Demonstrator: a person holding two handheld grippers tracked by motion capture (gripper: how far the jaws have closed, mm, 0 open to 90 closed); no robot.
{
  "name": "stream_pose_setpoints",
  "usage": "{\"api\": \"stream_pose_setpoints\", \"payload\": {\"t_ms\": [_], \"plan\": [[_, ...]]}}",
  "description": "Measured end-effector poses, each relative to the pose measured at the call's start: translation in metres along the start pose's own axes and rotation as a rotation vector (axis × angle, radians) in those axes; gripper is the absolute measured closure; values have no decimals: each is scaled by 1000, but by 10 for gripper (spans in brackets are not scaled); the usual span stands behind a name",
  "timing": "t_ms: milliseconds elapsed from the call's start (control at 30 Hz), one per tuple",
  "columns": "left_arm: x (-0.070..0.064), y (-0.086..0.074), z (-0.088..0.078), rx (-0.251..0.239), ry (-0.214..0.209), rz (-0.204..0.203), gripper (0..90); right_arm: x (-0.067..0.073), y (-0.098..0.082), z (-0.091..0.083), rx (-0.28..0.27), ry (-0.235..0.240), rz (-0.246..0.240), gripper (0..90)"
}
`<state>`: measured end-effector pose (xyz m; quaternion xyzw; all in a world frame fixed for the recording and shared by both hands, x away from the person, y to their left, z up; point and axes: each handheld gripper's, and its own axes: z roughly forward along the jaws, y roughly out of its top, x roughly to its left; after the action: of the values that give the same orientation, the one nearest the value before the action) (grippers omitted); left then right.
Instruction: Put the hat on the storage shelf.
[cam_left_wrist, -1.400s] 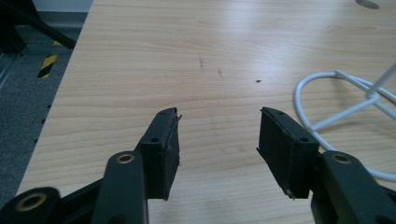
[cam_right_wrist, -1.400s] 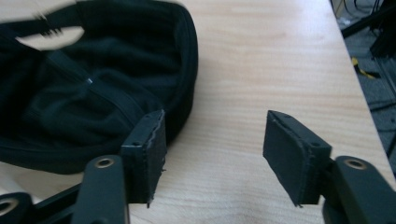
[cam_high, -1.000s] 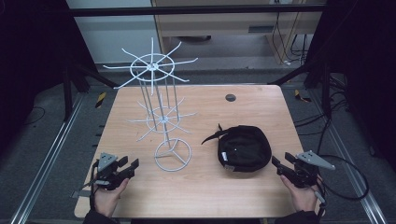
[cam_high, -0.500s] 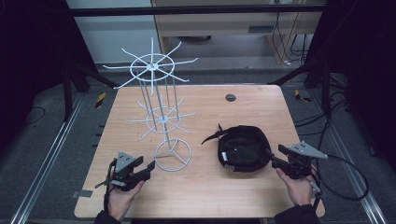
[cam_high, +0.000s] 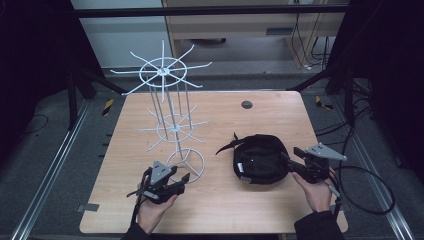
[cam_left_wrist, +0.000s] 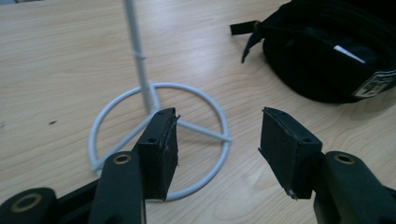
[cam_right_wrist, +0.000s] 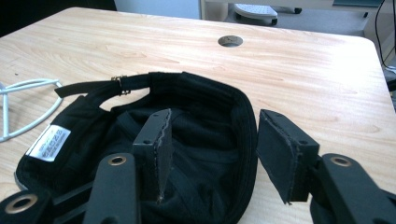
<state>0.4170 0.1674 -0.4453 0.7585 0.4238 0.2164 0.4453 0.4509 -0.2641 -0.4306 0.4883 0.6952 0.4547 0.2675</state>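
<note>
High view: left gripper (cam_high: 184, 181) low over the table (cam_high: 260, 107), jaws spread and empty, tips just short of the ring base of the white wire rack (cam_high: 185, 164), which stands ahead of it and a little to its left. Right gripper (cam_high: 296, 161) at the near rim of the black cap (cam_high: 260, 159), cap lying crown-down straight ahead of its jaws. Cap and rack apart; no peg of the rack carrying anything.

Left gripper view: jaws have just been opening and stand wide, nothing between the pads. Rack's ring base directly beyond the left pad (cam_left_wrist: 161, 149), upright post rising farther ahead; cap (cam_left_wrist: 327, 56) off to the far right of this gripper.

Right gripper view: jaws have just been closing, one pad (cam_right_wrist: 156, 149) inside the cap's hollow, the other (cam_right_wrist: 280, 149) outside the rim, cap wall (cam_right_wrist: 250, 135) between them but not yet pressed. Strap and buckle at the far side, white label to the left.

Judged from this: barely begun. Cap not yet gripped or lifted, rack not yet steadied; grasping, raising and hanging the cap on a rack arm all left to do.
</note>
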Motion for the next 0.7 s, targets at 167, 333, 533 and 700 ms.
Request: {"api": "stream_pose_setpoints", "payload": {"t_ms": [167, 333, 533, 700], "plan": [[-17, 8, 12, 1, -27, 26, 456, -2, 6, 3, 0, 3, 3, 472], [-31, 17, 22, 3, -48, 41, 456, -3, 5, 8, 18, -4, -17, 498], [-49, 25, 35, 7, -73, 64, 456, -5, -1, 16, 46, 3, -15, 533], [-61, 32, 46, 6, -95, 66, 456, -7, -5, 21, 65, 1, -19, 556]]}}
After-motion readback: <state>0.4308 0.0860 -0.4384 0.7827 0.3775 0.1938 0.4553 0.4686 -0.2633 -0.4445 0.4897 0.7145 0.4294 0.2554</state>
